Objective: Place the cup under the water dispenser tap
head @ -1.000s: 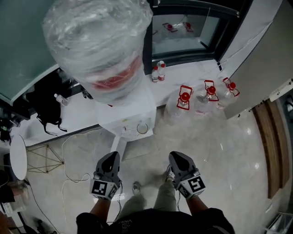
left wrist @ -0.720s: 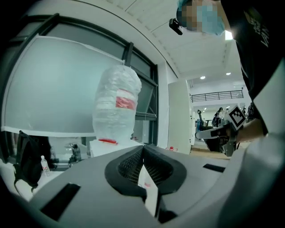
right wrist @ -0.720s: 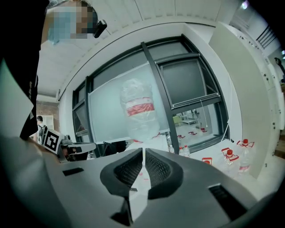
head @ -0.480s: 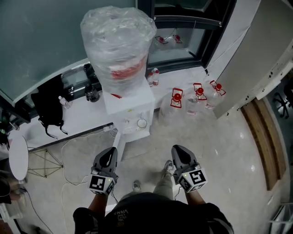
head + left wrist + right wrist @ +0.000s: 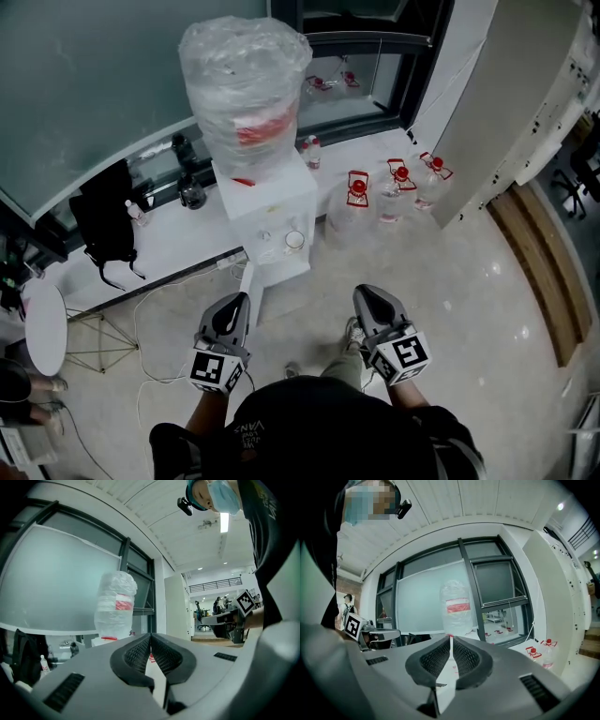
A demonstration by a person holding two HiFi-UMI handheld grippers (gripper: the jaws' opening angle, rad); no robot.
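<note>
Head view | left gripper (image 5: 238,301) clenched, empty | right gripper (image 5: 368,293) clenched, empty | small round pale cup (image 5: 294,241) sits on front ledge of white box-shaped water dispenser (image 5: 264,192), well apart from both grippers

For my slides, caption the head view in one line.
Person faces a white water dispenser topped by a plastic-wrapped bottle, grey left gripper and right gripper both shut, empty.
</note>
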